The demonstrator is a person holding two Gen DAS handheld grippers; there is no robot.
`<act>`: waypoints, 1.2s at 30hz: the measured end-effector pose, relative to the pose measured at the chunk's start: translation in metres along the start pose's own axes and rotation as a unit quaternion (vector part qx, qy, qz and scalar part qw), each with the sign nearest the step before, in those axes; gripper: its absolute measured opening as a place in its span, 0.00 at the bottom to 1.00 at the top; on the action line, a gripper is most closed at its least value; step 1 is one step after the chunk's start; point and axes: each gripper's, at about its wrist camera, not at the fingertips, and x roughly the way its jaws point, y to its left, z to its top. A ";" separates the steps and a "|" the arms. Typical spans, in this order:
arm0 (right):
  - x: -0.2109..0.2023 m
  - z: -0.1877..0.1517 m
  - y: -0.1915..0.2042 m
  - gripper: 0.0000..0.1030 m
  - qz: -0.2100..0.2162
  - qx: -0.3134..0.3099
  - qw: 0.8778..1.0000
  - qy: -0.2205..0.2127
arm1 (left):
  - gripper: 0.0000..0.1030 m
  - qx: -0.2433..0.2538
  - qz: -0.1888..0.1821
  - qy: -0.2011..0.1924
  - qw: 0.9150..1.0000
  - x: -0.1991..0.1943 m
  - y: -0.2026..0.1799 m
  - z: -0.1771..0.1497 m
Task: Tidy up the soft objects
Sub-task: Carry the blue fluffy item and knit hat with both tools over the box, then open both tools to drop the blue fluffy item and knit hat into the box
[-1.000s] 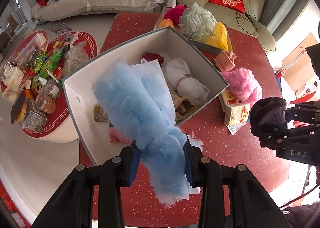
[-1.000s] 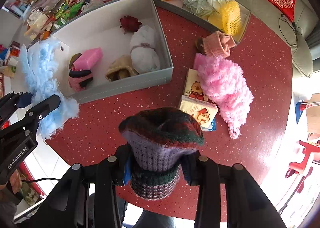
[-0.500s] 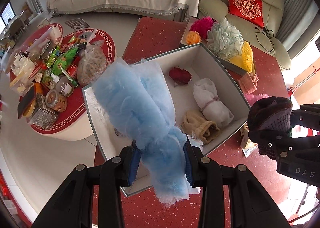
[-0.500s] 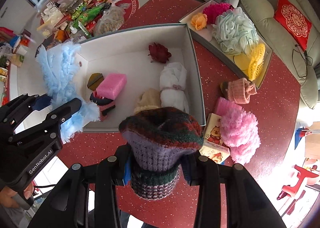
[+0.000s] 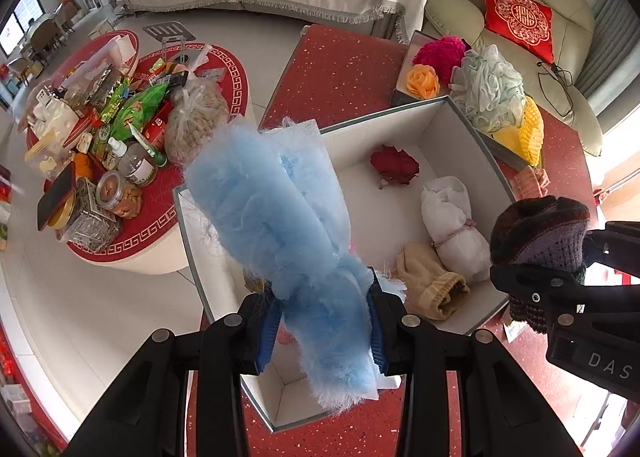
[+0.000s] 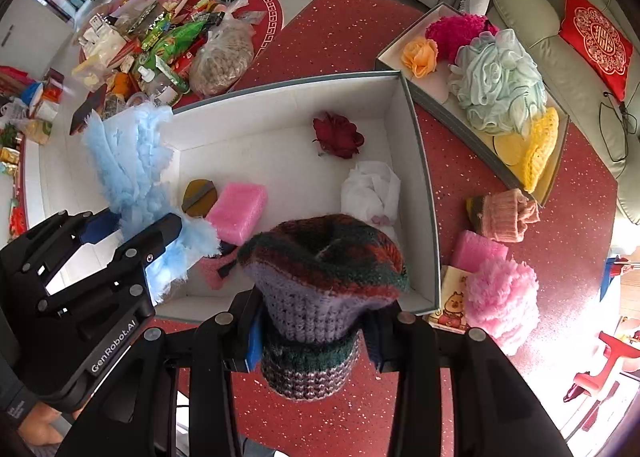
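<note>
- A red speckled table (image 6: 348, 37) fills the middle of both views; everything I am sorting sits on it.
- A big white box (image 6: 424, 193) with grey edges lies open on the table, right in front of me.
- A shallow tray (image 6: 440, 113) touches the box's far right corner. It holds a pale green bath puff (image 6: 498, 81), a yellow knit piece (image 6: 536, 149), a dark pink pom-pom (image 6: 456, 31) and an orange fabric flower (image 6: 420, 55).
- My left tongs (image 5: 322, 321) pinch a fluffy blue cloth (image 5: 272, 209) near its lower end; the cloth stands up over the near left side of the box.
- My right tongs (image 6: 312, 333) pinch a striped knit hat (image 6: 324, 269) in purple, green and rust, held above the box's near edge.
- Inside the box lie a white rolled cloth (image 5: 448, 217) tied with a band, a beige knit sock (image 5: 428, 281) just beside it, a pink sponge (image 6: 238, 207), a round brown pad (image 6: 199, 197) and a dark red fabric rose (image 6: 338, 135) near the far wall.
- On the table to the right of the box are a fluffy pink cloth (image 6: 502, 297), a second pink sponge (image 6: 478, 251), a pink knit cuff (image 6: 504, 215) and a small card with a cartoon bear (image 6: 452, 303).
</note>
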 end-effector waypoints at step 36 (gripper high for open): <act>0.041 0.013 0.005 0.42 -0.003 0.016 0.999 0.029 | 0.38 -0.010 0.001 0.049 0.999 0.043 0.007 0.004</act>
